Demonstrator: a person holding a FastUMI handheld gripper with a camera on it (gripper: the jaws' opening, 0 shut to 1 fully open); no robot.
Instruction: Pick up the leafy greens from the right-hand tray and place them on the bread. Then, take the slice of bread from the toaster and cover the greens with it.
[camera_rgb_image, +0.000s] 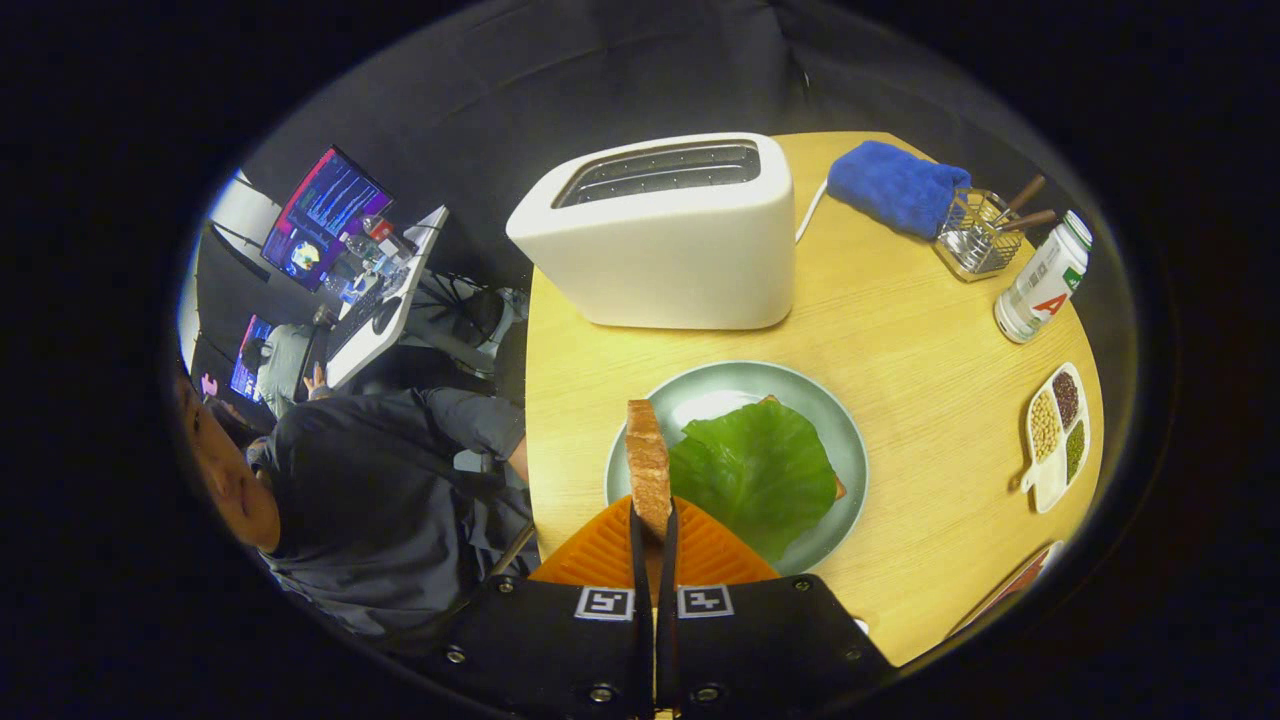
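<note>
Bread slice (648, 462) is held upright, pinched between both fingers of the gripper (652, 520) | lettuce leaf (755, 470) is laid over bread on green plate (850, 440), just right | toaster (665, 235) emptied beyond | covering step judged underway; slice needs lowering flat onto leaf.

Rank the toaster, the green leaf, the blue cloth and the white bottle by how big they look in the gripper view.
1. toaster
2. green leaf
3. blue cloth
4. white bottle

The cloth and bottle look close in size, so their order is unsure. The gripper is shut on the bread slice.
</note>
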